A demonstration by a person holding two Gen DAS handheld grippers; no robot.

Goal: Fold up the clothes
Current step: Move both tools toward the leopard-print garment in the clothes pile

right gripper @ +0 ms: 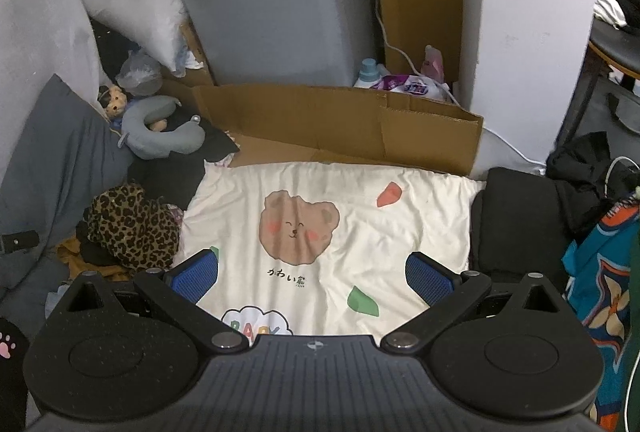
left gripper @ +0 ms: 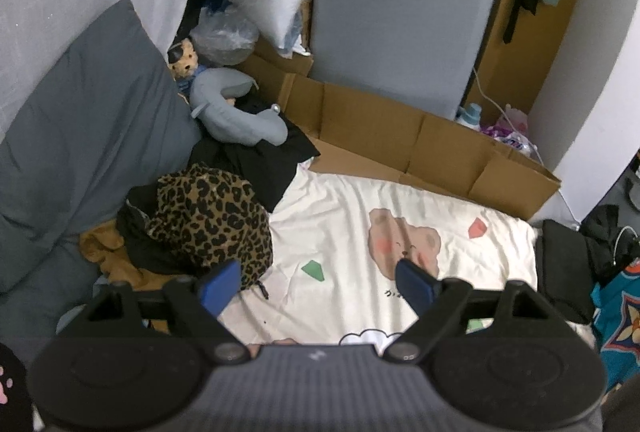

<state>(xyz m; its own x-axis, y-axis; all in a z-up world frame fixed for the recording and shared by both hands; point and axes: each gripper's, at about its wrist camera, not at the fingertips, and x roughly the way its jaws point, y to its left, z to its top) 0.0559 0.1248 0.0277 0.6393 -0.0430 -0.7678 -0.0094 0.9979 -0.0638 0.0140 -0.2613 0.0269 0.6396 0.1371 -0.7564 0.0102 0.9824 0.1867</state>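
A pile of clothes lies at the left of a cream bear-print blanket (left gripper: 360,216) (right gripper: 360,191): a leopard-print garment (left gripper: 208,220) (right gripper: 132,224) on top, black clothes (left gripper: 256,159) (right gripper: 176,171) behind it, a mustard piece (left gripper: 108,252) beneath. My left gripper (left gripper: 318,284) hovers open over the blanket, its left finger just in front of the leopard garment, nothing between its blue pads. My right gripper (right gripper: 312,276) is open too, above the blanket's middle, holding nothing. A folded black stack (right gripper: 516,220) (left gripper: 560,264) rests at the blanket's right edge.
A grey pillow (left gripper: 80,119) and a grey neck pillow (left gripper: 236,111) (right gripper: 160,135) with a small plush toy lie at the left. Flattened cardboard (left gripper: 400,139) (right gripper: 340,127) and a grey appliance (left gripper: 396,11) (right gripper: 280,3) stand behind. A teal patterned cloth (right gripper: 604,272) sits at the right.
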